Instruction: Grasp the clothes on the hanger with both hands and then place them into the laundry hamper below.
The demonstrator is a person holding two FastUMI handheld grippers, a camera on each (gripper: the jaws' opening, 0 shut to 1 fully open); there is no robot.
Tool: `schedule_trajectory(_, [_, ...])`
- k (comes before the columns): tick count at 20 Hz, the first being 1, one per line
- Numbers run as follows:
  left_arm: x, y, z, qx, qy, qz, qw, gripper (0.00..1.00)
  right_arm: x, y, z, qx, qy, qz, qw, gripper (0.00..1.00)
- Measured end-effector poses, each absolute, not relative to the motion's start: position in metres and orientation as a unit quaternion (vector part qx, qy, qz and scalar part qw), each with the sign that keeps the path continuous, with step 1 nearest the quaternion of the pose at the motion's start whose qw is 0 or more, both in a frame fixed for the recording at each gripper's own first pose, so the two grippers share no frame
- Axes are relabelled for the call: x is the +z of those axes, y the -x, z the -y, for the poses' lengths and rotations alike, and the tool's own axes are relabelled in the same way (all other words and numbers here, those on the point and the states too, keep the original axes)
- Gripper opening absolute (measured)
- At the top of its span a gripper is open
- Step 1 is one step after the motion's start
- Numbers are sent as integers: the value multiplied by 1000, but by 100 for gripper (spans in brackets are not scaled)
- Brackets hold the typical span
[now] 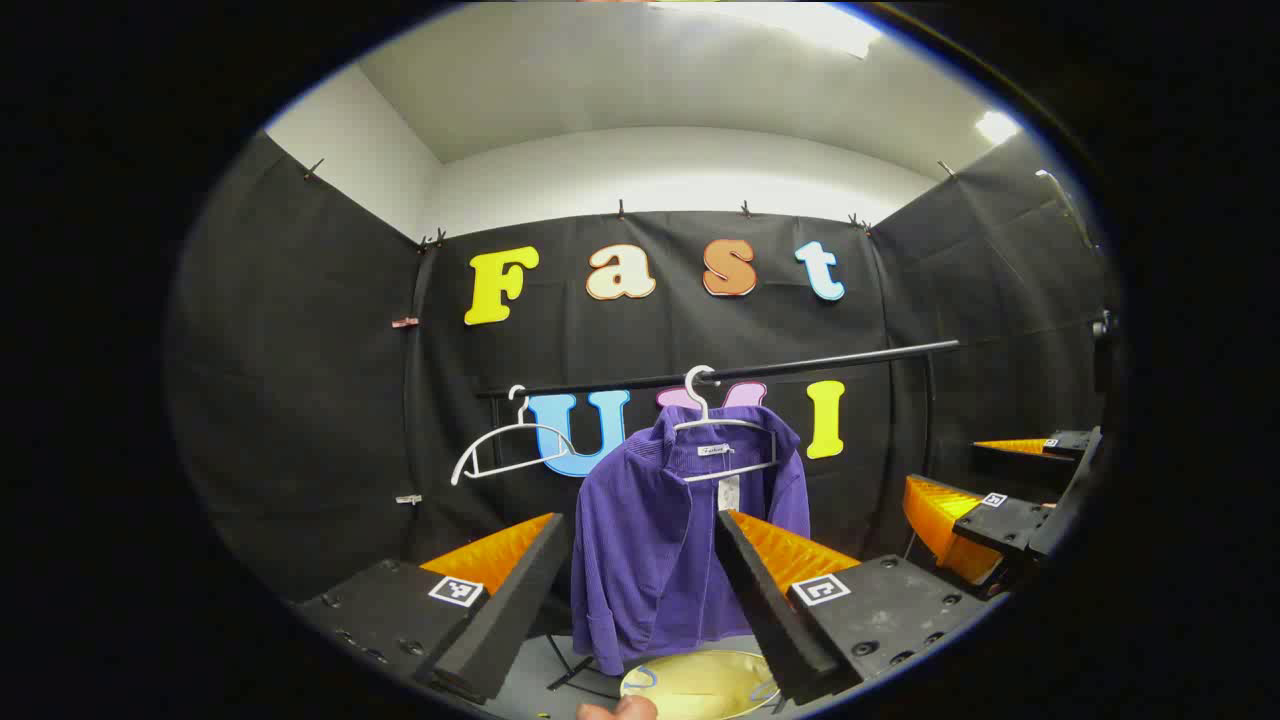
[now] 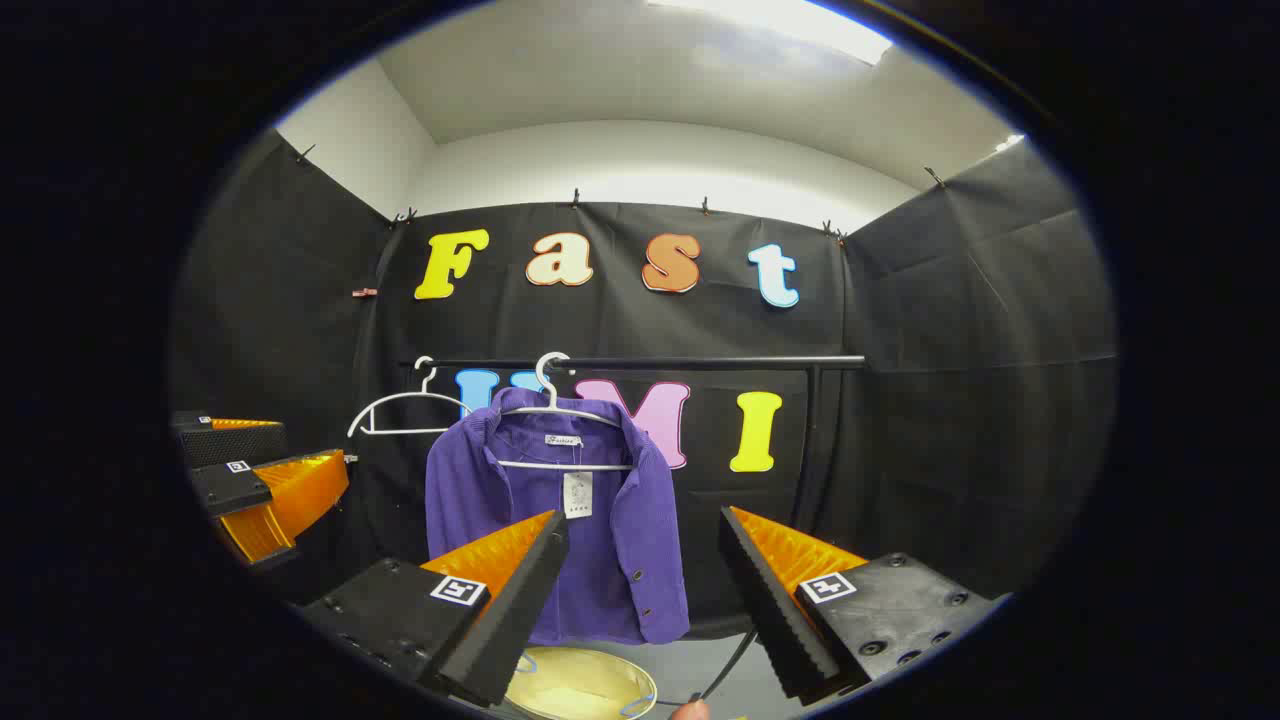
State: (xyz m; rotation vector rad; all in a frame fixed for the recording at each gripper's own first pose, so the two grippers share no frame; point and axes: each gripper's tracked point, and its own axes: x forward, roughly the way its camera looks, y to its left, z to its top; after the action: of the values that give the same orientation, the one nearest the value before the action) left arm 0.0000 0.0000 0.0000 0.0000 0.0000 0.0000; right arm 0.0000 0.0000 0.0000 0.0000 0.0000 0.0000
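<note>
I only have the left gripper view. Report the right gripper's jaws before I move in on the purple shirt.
Observer: The right gripper is open; the purple shirt hangs beyond its fingers, not touching them.
Operator: Tell me what my own finger hides on the shirt's front.
Observer: A row of buttons runs down that front edge, almost to the hem.
</note>
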Motion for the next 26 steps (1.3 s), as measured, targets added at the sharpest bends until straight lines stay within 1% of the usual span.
schedule_trajectory(5, [-1, -1, -4, 13, -11, 2, 1000, 94, -2, -3, 1, 4, 1, -1, 1000, 98])
schedule_trajectory(13, [-5, -4, 2, 11, -8, -2, 1000, 94, -12, -6, 5, 9, -16, -13, 1000, 98])
schedule_trajectory(20, [-10, -26, 21, -5, -1, -7, 1000, 94, -23, -19, 11, 14, -17, -25, 999, 98])
schedule_trajectory(26, [-11, -63, 33, -17, -6, -5, 1000, 94, -32, -42, 25, 8, -31, -31, 999, 98])
